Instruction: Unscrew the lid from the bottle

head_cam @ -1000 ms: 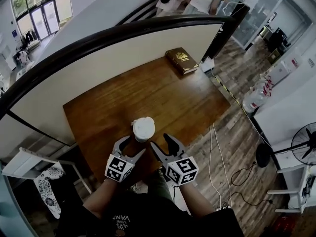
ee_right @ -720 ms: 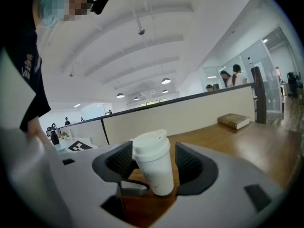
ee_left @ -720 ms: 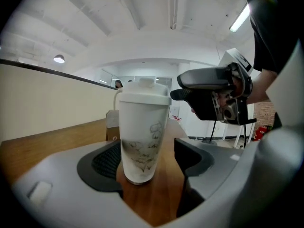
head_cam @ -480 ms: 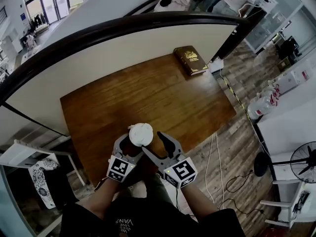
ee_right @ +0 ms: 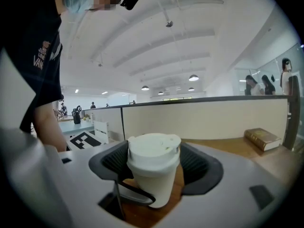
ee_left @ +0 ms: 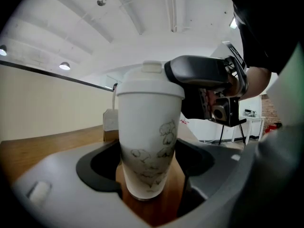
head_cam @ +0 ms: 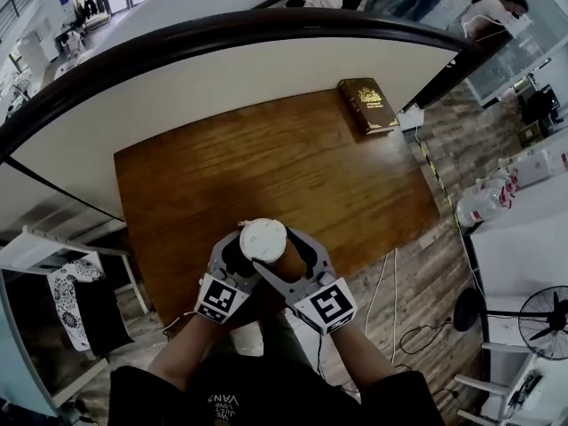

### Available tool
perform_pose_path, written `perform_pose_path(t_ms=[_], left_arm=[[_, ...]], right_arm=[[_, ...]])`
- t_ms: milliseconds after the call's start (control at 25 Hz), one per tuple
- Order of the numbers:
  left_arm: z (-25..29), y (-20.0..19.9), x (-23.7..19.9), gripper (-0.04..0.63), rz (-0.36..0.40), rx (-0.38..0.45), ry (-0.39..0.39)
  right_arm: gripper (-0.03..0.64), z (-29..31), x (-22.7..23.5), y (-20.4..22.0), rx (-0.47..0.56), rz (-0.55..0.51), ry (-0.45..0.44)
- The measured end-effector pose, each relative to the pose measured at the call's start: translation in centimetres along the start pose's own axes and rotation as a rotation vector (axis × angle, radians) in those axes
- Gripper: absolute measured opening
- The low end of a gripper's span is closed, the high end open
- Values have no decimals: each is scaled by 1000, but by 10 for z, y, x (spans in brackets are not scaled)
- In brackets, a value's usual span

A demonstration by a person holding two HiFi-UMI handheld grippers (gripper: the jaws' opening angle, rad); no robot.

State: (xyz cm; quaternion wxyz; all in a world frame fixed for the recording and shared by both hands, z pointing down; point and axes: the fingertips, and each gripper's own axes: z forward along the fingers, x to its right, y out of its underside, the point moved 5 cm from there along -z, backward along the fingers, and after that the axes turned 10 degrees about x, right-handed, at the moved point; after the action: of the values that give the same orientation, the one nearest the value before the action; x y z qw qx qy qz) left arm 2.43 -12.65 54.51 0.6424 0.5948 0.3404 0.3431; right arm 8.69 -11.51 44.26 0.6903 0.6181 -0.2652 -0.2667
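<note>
A white bottle point(head_cam: 264, 238) with a faint drawing on its side point(ee_left: 149, 146) stands upright near the front edge of the wooden table point(head_cam: 266, 158). Its white lid point(ee_right: 153, 151) sits on top. My left gripper point(head_cam: 248, 257) is low around the bottle's body point(ee_left: 149, 167), jaws wide, with dark gaps showing beside the narrow base. My right gripper point(head_cam: 286, 257) is higher, its jaws on either side of the lid point(ee_right: 154, 163) and opening, pads close to the lid but not pressing on it. In the left gripper view one right finger point(ee_left: 204, 77) lies beside the lid.
A brown book point(head_cam: 366, 105) lies at the table's far right corner. A cream partition point(head_cam: 266, 69) with a dark rail runs along the table's back. The table edge and floor lie just behind the grippers. People stand beyond the partition.
Both grippers moved in from beside the bottle to around it. The right one came up to the lid and its jaws spread wider.
</note>
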Motion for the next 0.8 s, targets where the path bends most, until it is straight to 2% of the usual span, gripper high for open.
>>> perform_pose_path(t_ms=[120, 320, 480, 640, 800], left_arm=[[2, 5, 0, 361, 25, -22, -34], [7, 15, 2, 379, -4, -37, -76], [8, 11, -1, 378, 6, -17, -60], [8, 7, -3, 377, 14, -6, -11], [7, 8, -3, 377, 29, -2, 12]], right_arm=[[308, 3, -1, 1, 4, -5, -18], [308, 2, -4, -1, 9, -22, -49], [308, 3, 1, 0, 7, -15, -114], [308, 5, 8, 0, 19, 17, -237], [308, 8, 19, -1, 17, 37, -454]])
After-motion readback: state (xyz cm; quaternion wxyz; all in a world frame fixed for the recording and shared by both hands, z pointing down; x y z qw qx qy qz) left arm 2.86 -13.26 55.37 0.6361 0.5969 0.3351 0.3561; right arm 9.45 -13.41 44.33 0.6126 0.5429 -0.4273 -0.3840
